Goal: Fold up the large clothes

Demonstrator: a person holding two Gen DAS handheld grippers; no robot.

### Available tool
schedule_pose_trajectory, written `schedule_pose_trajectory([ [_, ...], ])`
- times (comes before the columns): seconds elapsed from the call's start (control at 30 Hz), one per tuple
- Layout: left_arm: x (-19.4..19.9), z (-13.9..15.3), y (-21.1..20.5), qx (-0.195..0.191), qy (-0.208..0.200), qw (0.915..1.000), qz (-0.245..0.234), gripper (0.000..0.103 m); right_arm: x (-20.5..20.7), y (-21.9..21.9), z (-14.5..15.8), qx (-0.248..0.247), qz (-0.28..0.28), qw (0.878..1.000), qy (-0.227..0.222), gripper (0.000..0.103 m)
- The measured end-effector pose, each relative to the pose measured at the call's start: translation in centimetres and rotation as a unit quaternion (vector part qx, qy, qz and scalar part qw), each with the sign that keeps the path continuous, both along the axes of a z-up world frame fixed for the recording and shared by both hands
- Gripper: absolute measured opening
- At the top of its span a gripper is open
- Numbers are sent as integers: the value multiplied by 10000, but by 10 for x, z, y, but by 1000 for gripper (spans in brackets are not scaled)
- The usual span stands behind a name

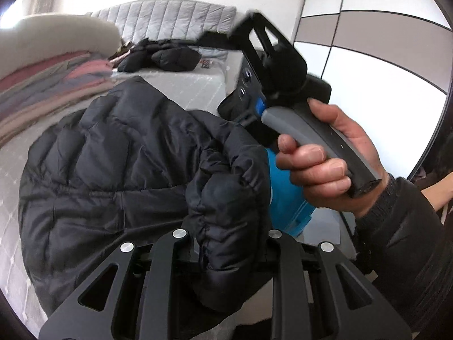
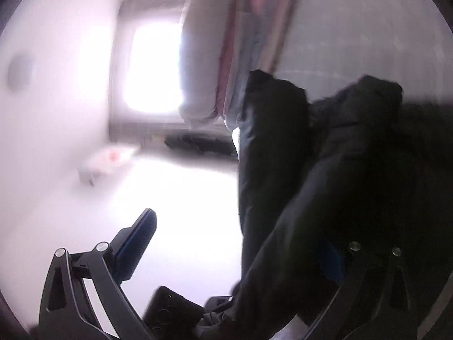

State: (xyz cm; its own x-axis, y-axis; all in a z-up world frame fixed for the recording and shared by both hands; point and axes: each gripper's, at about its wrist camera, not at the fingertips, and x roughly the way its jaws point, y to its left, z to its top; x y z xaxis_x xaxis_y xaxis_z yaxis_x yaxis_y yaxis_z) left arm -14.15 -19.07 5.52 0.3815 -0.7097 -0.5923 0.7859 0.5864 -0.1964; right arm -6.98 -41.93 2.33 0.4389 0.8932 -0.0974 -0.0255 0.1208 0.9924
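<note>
the left gripper (image 1: 229, 255) clamps a black puffer jacket (image 1: 113, 155) sleeve. the right gripper (image 2: 240, 255) stands wide, the jacket draped over its right finger, bed (image 1: 184, 87) beyond.

You have a bed (image 1: 198, 85) under you, its pale quilted mattress running away to a grey padded headboard (image 1: 170, 18) at the far end. A black puffer jacket (image 1: 113, 164) spreads over the near part of the mattress. At the far end, close to the headboard, lies a second dark padded garment (image 1: 164, 56) in a heap. Along the left side a stack of folded bedding (image 1: 51, 79) in pinks and greys sits on the bed, blurred.
</note>
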Motion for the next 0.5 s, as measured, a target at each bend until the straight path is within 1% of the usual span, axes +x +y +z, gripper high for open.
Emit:
schedule_pose_trajectory([
  [0.07,1,1,-9,-35,32,9999,-136,19,-1,-11,20,-380,53,9987,-324,98],
  [0.1,1,-2,-14,-8,63,9998,-213,19,-7,-15,21,-511,59,9979,-396,98],
  [0.13,1,-9,-22,114,142,9992,-360,19,-19,-20,17,-674,14,9972,-335,98],
  [0.17,1,-21,-34,344,258,9975,-563,22,-24,-25,8,-864,-73,9961,-164,98],
  [0.2,2,-28,-40,463,336,9961,-678,22,-38,-31,-7,-993,-128,9950,-10,98],
  [0.23,3,-43,-49,639,500,9932,-832,23,-45,-38,-27,-1150,-245,9926,320,98],
  [0.27,4,-58,-57,863,676,9893,-958,24,-50,-43,-39,-1195,-321,9910,511,98],
  [0.3,3,-66,-61,1000,732,9870,-1022,24,-55,-51,-51,-1204,-386,9897,668,98],
  [0.33,0,-73,-64,1112,734,9852,-1081,27,-63,-54,-59,-1235,-465,9882,777,98],
  [0.37,-3,-75,-65,1162,720,9843,-1119,30,-71,-58,-60,-1380,-581,9853,827,98],
  [0.4,-6,-75,-66,1196,689,9836,-1157,31,-77,-63,-53,-1507,-669,9830,806,98],
  [0.43,-10,-74,-66,1234,634,9831,-1192,35,-83,-65,-46,-1701,-815,9791,756,98],
  [0.47,-12,-72,-65,1276,597,9825,-1221,42,-95,-63,-34,-1945,-989,9733,706,98],
  [0.5,-15,-71,-65,1321,588,9816,-1245,45,-99,-64,-21,-2217,-1176,9663,578,98],
])
